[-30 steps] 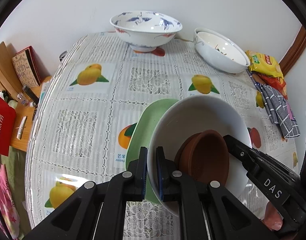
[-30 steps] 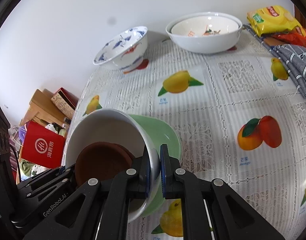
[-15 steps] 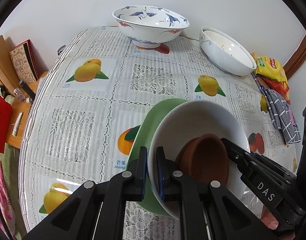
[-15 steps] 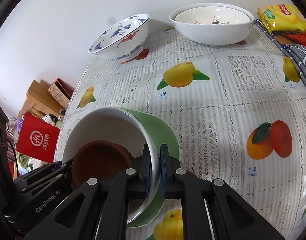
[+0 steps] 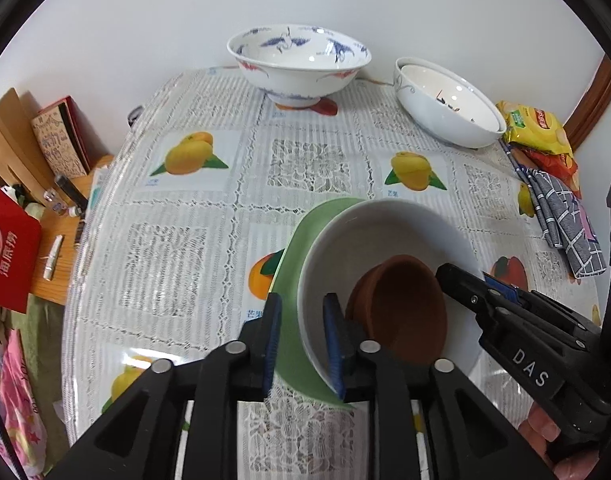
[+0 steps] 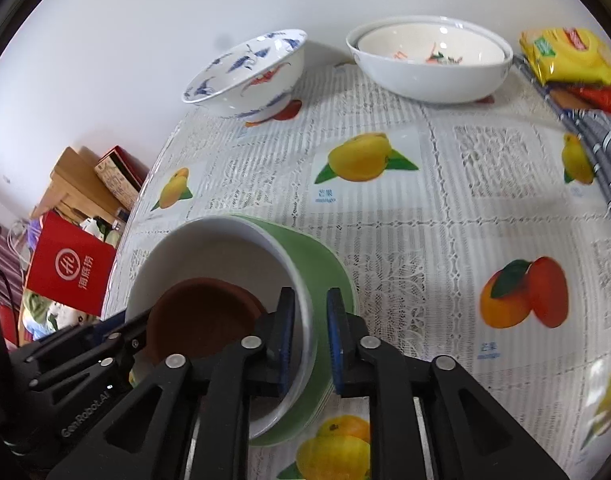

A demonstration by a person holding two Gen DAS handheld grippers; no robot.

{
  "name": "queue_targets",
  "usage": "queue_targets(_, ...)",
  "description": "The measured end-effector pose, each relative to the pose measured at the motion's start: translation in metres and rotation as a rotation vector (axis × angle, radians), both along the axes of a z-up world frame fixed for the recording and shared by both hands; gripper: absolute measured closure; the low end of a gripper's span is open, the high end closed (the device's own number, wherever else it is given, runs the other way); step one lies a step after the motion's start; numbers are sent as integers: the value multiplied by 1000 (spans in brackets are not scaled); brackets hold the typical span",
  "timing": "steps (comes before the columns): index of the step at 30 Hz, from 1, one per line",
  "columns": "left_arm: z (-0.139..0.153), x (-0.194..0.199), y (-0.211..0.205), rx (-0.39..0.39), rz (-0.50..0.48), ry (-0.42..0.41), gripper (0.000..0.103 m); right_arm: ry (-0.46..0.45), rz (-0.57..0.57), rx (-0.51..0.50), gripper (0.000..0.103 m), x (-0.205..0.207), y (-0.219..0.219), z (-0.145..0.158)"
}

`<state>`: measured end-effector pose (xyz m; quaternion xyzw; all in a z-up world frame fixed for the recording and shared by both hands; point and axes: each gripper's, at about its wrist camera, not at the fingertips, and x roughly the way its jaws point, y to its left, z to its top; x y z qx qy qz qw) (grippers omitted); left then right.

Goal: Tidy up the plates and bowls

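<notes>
So the stack, white bowl holding a brown dish on a green plate, sits on the surface between both grippers: left gripper and right gripper jaws spread, straddling opposite rims (not pinching).

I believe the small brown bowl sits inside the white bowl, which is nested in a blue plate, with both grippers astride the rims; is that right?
Nearly. The plate under the white bowl is green, not blue, as the left wrist view shows. The rest holds: the small brown bowl sits inside the white bowl, and the left gripper and right gripper are astride the rims.
</notes>
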<state>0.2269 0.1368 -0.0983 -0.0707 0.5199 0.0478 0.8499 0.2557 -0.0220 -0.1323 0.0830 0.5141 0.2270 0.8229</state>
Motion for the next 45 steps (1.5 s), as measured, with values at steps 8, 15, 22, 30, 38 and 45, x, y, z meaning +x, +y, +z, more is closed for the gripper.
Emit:
queue_targets(8, 29, -26, -8, 17, -8, -65, 75, -78, -2, -52, 71, -26, -14, 32)
queue_targets(15, 58, -55, -31, -14, -44, -148, 62, -234, -75, -188, 58, -65, -47, 79)
queue_targets(22, 87, -90, -67, 56, -76, -235, 46, -306, -155, -225, 50, -108, -93, 106)
queue_targets(30, 104, -128, -97, 97, -73, -284, 25, -335, -203, -209, 37, -147, -125, 118)
queue_targets(38, 116, -158, -123, 120, -83, -349, 12, -418, -250, -235, 10, -180, -157, 133)
queue_targets(45, 122, -161, -135, 114, -79, -365, 12, -408, -272, -240, 9, -187, -175, 133)
